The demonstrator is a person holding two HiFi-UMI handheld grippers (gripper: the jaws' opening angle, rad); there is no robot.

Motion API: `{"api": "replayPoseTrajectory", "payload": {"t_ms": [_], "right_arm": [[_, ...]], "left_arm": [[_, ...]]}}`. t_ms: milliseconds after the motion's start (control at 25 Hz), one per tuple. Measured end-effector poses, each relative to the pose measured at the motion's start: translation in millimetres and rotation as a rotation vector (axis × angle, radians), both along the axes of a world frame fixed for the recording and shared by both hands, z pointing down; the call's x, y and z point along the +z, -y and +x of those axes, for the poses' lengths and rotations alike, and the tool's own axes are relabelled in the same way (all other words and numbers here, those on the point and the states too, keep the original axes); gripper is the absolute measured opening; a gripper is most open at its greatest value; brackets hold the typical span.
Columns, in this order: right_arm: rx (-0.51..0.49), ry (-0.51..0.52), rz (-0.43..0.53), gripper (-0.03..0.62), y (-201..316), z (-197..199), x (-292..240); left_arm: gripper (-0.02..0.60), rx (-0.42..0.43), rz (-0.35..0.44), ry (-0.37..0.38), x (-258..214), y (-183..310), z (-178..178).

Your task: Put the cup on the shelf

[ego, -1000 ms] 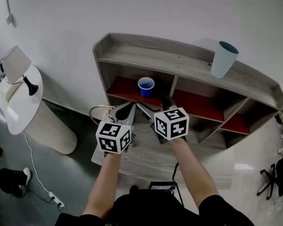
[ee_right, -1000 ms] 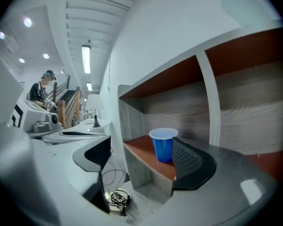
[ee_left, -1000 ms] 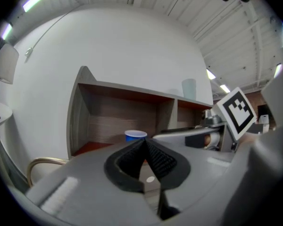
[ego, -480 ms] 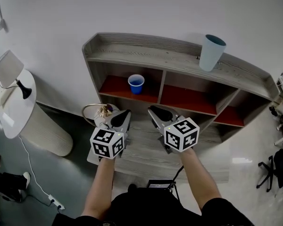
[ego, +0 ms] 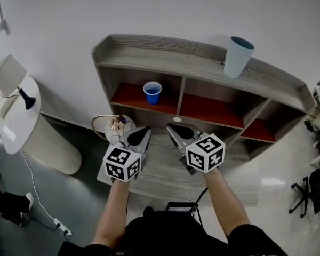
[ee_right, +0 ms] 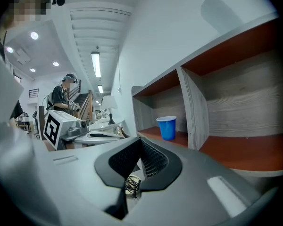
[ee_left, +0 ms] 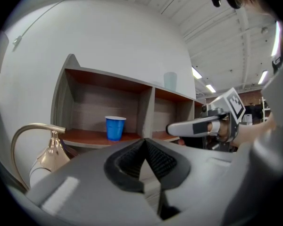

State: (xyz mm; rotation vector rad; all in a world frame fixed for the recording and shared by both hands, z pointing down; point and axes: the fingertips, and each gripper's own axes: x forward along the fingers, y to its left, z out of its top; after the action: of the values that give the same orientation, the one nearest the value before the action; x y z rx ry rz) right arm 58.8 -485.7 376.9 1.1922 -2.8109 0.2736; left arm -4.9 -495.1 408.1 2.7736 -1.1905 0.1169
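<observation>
A blue cup (ego: 152, 92) stands upright on the red floor of the left compartment of the grey wooden shelf (ego: 149, 55). It also shows in the left gripper view (ee_left: 115, 127) and in the right gripper view (ee_right: 167, 127). A tall pale blue cup (ego: 238, 56) stands on the shelf's top board. My left gripper (ego: 144, 128) is shut and empty (ee_left: 144, 140), well short of the shelf. My right gripper (ego: 170, 127) has just been closing with nothing between its jaws, and is now shut (ee_right: 140, 140). Both point roughly level toward the shelf, apart from the cup.
A gold-coloured curved stand (ego: 114, 124) sits at the shelf's lower left, close to my left gripper. A white round table (ego: 10, 127) with a small lamp (ego: 10, 73) stands at far left. A low wooden board (ego: 165, 169) lies under the grippers. Black chair legs (ego: 309, 196) are at right.
Both grippers have drawn back from the shelf's left compartment. The right jaws, wide apart a second ago, have come together. The blue cup has stayed in place on the shelf.
</observation>
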Motion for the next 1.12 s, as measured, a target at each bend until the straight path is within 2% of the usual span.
{"api": "replayPoseTrajectory", "payload": {"t_ms": [440, 720, 1120], "right_arm": [[-0.039, -0.049, 0.016, 0.012, -9, 10, 2], [-0.055, -0.083, 0.022, 0.012, -20, 30, 11], [0.023, -0.073, 0.001, 0.012, -56, 45, 31]], "left_arm": [[0.0, -0.046, -0.013, 0.023, 7, -5, 3], [0.0, -0.049, -0.067, -0.052, 16, -27, 13], [0.0, -0.071, -0.102, -0.043, 32, -63, 4]]}}
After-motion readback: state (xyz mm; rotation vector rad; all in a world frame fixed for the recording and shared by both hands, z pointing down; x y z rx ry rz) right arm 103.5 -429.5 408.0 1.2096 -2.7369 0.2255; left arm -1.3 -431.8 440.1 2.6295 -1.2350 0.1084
